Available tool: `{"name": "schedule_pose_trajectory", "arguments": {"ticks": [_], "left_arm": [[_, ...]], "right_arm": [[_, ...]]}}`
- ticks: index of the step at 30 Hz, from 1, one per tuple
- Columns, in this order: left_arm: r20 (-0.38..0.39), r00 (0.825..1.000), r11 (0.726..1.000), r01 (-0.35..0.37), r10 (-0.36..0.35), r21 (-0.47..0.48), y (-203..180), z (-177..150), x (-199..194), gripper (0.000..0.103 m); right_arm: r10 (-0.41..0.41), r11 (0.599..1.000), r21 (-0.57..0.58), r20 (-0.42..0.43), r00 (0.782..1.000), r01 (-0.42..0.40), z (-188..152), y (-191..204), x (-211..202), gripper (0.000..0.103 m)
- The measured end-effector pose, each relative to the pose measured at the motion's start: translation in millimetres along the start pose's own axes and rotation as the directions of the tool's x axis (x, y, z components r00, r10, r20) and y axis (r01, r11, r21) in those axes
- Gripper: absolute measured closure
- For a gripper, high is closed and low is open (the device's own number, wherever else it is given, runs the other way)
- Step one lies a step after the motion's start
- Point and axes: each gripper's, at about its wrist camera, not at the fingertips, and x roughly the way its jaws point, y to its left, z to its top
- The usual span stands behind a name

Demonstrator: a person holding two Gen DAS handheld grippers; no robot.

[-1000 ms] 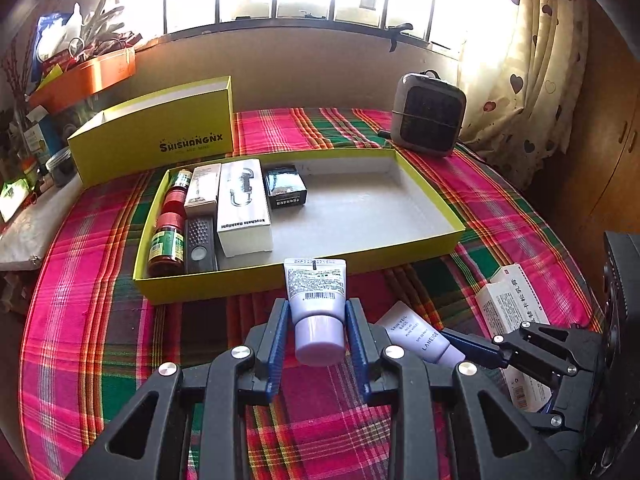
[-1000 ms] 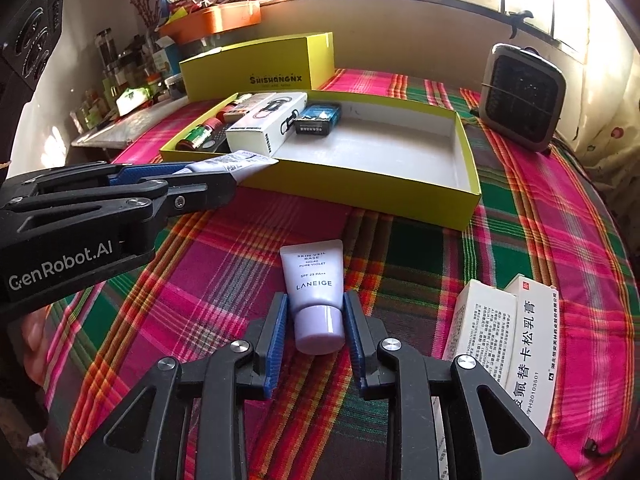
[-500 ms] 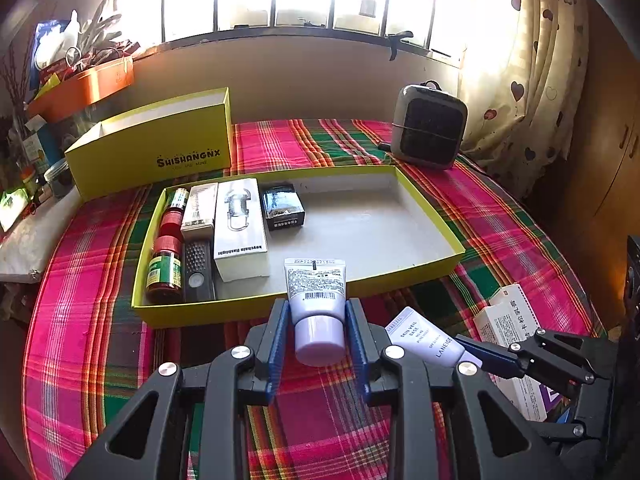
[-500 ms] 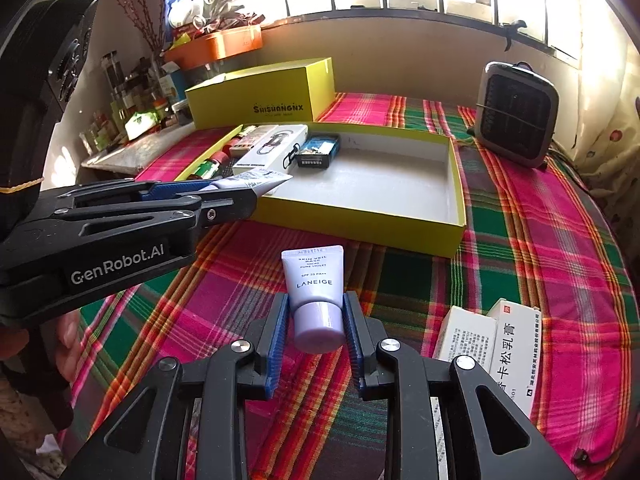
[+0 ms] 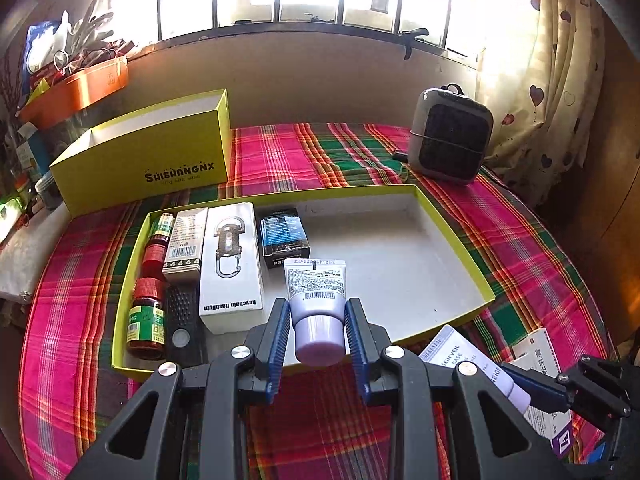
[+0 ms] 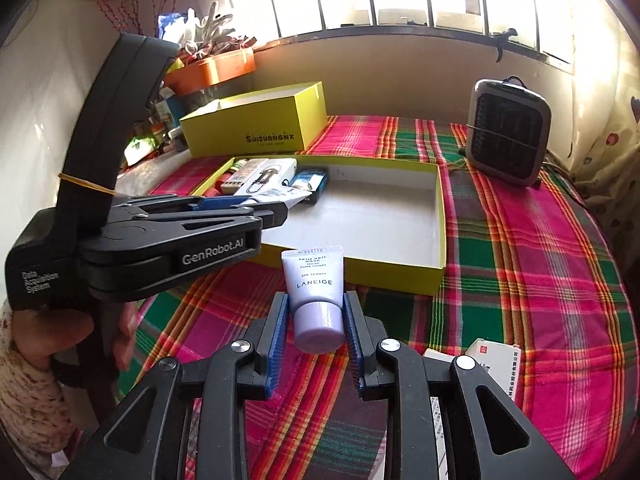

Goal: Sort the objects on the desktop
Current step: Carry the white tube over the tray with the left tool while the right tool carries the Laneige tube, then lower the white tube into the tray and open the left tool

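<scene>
My left gripper [image 5: 318, 334] is shut on a lilac cream tube [image 5: 316, 288], barcode side up, held over the near rim of the shallow yellow tray [image 5: 452, 240]. In the right wrist view my right gripper [image 6: 316, 326] is shut on a second lilac tube [image 6: 314, 276] marked LANEIGE, lifted above the plaid cloth just in front of the tray [image 6: 440, 208]. The left gripper [image 6: 276, 206] shows there at the left, its tube tip over the tray. The tray's left part holds red-capped bottles [image 5: 148, 320], a keychain flashlight box [image 5: 232, 268], a small white box and a dark packet [image 5: 284, 236].
A taller yellow box [image 5: 160, 164] stands behind the tray. A grey heater [image 5: 450, 136] sits at the back right. White medicine boxes [image 6: 496, 364] lie on the cloth at the near right. A cluttered side shelf with an orange bin [image 5: 80, 88] is at the left. A hand [image 6: 64, 332] grips the left tool.
Both grippers have risen and moved forward with their tubes. The left tube now hangs over the tray's near rim instead of in front of it.
</scene>
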Motion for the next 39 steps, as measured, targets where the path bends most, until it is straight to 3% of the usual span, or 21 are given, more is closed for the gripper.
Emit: {"name": "schedule_pose_trajectory", "arguments": {"ticks": [24, 39], "left_arm": [[-0.064, 0.996, 0.999, -0.054, 0.054, -0.002, -3, 6, 45, 0.073], [-0.077, 0.995, 0.998, -0.065, 0.064, -0.009, -1, 5, 49, 0.073]], "right_arm": [[-0.004, 0.999, 0.032, 0.022, 1.0, 0.003, 4, -12, -1, 0.075], [-0.012, 0.999, 0.038, 0.028, 1.0, 0.011, 5, -13, -2, 0.075]]}}
